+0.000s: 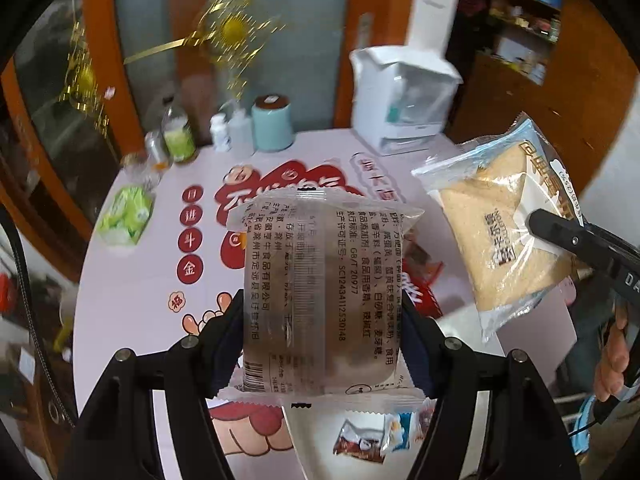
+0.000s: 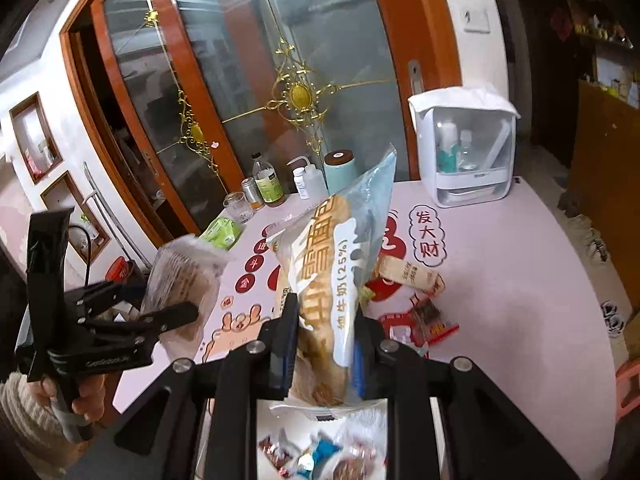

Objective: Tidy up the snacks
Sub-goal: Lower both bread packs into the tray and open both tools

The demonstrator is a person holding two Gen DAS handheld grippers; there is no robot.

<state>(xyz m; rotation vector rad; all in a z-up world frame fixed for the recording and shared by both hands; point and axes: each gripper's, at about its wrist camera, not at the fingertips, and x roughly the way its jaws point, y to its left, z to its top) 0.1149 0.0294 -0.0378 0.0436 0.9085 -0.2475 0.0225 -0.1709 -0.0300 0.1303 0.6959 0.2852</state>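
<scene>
The clear-wrapped cake packet [image 1: 320,292] carries a back label in Chinese print, seen sideways; legible there are "GB/T 20977" and "SC12434112530148", with a barcode near its lower left corner.

The bread packet [image 2: 332,280], right of the cake packet, reads "纯牛奶(25%)" along its blue-white wrapper; the larger characters above that are partly hidden.

The tablecloth [image 2: 500,280] behind the cake packet bears "发大财" in a cloud outline, and red discs reading "日进斗金" [image 1: 191,236] in a column to the packet's left, with a small "福" below.

The left gripper's body [image 2: 108,362] bears small white lettering, too blurred to read.
</scene>
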